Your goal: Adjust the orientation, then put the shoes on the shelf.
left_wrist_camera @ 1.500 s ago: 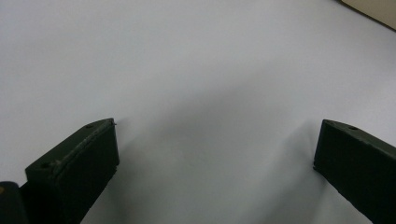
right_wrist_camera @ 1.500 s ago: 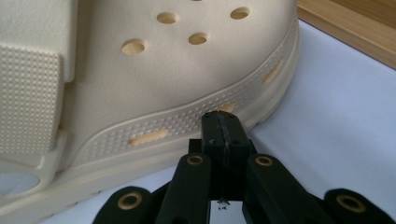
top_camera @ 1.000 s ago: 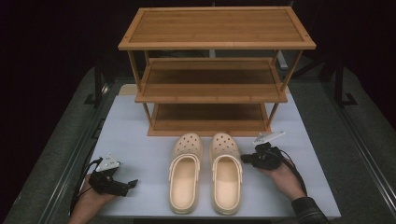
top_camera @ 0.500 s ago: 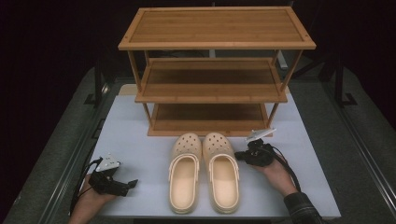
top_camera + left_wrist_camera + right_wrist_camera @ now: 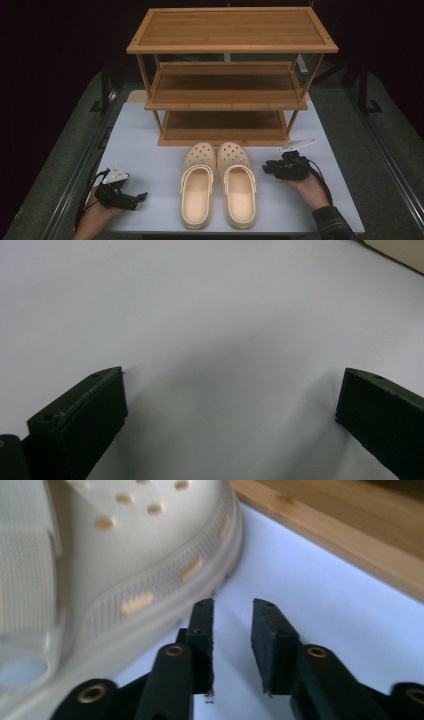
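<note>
Two cream clogs stand side by side on the white mat [image 5: 150,150], toes toward the rack: the left clog [image 5: 196,187] and the right clog [image 5: 239,187]. My right gripper [image 5: 266,168] lies just right of the right clog, pointing at its side. In the right gripper view its jaws [image 5: 232,602] have just been opening and stand a narrow gap apart with nothing between them; the clog [image 5: 125,555] sits close on their left, untouched. My left gripper [image 5: 142,196] rests at the mat's front left, jaws [image 5: 232,372] wide apart over bare mat.
A three-tier bamboo shoe rack [image 5: 227,95] stands behind the clogs; its bottom board [image 5: 350,530] runs just beyond the right gripper. A pale tan edge [image 5: 400,250] shows in the left gripper view's top right corner. Dark table rails flank the mat.
The right gripper slid left against the right clog, shifting its toe up to the left clog, then drew back right. The left gripper has stayed put.
</note>
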Motion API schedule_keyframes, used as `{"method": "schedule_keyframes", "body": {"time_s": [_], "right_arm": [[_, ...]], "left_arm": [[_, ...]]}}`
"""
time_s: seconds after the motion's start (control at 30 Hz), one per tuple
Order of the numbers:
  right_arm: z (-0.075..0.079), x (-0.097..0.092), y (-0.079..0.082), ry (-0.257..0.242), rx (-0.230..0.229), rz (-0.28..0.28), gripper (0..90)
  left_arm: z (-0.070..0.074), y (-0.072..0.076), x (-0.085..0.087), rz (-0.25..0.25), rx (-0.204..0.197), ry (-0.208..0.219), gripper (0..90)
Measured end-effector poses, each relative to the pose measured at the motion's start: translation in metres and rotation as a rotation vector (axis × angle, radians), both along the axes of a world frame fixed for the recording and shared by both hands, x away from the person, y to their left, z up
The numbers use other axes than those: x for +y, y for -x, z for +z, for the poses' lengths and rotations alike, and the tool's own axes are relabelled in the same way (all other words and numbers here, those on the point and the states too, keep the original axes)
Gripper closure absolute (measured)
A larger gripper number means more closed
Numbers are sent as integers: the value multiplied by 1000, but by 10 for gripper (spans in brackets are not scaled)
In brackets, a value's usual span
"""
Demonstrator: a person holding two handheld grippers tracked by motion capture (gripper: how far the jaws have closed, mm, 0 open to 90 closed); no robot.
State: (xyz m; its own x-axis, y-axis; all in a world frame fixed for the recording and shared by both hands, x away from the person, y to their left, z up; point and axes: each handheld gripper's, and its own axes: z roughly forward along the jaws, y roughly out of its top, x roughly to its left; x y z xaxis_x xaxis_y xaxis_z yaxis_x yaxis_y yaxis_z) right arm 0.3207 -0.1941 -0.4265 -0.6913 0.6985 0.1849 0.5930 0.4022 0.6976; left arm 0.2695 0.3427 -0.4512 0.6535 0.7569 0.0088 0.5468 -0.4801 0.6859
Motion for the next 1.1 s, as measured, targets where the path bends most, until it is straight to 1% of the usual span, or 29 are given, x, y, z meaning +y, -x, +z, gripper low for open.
{"method": "schedule_keyframes", "body": {"time_s": [0.03, 0.07, 0.13, 0.17, 0.2, 0.23, 0.37, 0.5, 0.57, 0.6, 0.67, 0.73, 0.83, 0.93, 1.0, 1.07, 1.1], "right_arm": [[0, 0, 0, 0, 0, 0, 651], [0, -3, 2, -2, -2, -8, 609], [-1, -8, 5, 0, 0, -23, 507], [-2, -11, 6, 2, -7, -33, 454], [-4, -15, 11, 15, -15, -57, 370], [-4, -15, 11, 15, -15, -57, 370], [-7, -22, 18, 45, -17, -82, 274], [-5, -30, 26, 41, -25, -106, 241], [-3, -34, 29, 35, -36, -111, 212], [-2, -35, 30, 28, -32, -116, 202], [-1, -39, 32, 18, -36, -117, 191], [0, -41, 33, 7, -37, -118, 181], [1, -44, 35, -11, -32, -117, 172], [4, -45, 37, -22, -36, -115, 166], [7, -44, 39, -31, -42, -110, 167], [12, -40, 41, -47, -54, -97, 167], [12, -40, 41, -47, -54, -97, 167]], "left_arm": [[0, 0, 0, 0, 0, 0, 0], [0, 0, 0, 0, 0, 0, 0], [0, 0, 0, 0, -1, 0, 0], [0, 0, 0, 0, -2, 1, 0], [0, 0, 0, 0, -1, 0, 0], [0, 0, 0, 0, -2, 1, 0], [0, 0, 0, 0, -3, -1, 0], [1, 0, 0, 2, -3, -1, 0], [2, 1, 0, 5, 12, 15, 0], [3, 1, -1, 4, 18, 18, 0], [6, 2, -1, 0, 16, 13, 0], [10, 3, -2, 0, 11, 30, 0], [17, 5, -4, -2, 13, 57, 0], [23, 7, -10, -21, 8, 74, 0], [28, 8, -15, -37, 14, 83, 0], [34, 9, -21, -54, 15, 112, 0], [37, 10, -24, -60, 15, 125, 0]]}}
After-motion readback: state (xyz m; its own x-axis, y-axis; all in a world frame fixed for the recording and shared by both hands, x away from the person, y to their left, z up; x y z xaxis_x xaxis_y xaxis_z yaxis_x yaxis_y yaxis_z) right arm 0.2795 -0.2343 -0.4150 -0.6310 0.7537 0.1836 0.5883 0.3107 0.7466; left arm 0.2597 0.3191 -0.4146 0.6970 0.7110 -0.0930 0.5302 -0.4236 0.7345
